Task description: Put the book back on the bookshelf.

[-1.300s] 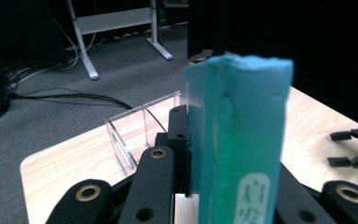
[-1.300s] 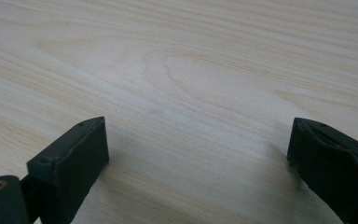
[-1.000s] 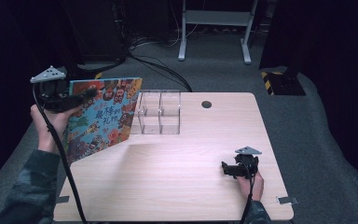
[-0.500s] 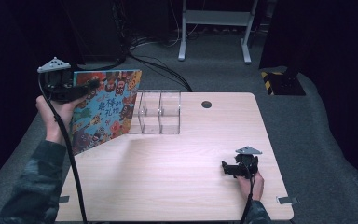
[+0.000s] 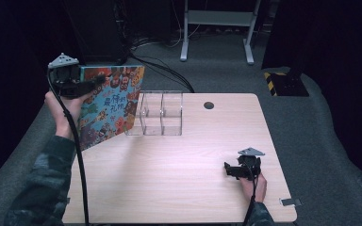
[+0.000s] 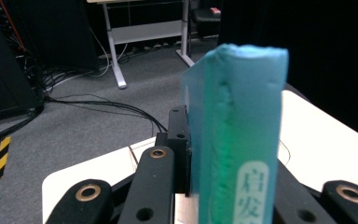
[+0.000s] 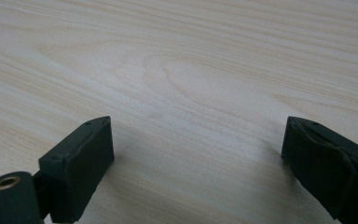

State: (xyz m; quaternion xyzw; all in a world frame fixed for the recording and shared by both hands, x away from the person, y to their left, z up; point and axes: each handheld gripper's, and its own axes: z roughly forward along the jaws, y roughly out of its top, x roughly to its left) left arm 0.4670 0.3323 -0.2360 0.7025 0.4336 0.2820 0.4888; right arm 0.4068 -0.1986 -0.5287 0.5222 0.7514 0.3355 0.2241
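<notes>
High view: left tool (image 5: 95, 82) clamps tilted book (image 5: 111, 106).

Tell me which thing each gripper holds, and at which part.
The left gripper holds the picture book at its spine edge, near the top. The right gripper holds nothing; its fingers stand apart over the table.

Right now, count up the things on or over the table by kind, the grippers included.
Picture book: 1
Clear acrylic organizer: 1
Handheld grippers, left gripper and right gripper: 2
Total: 4
</notes>
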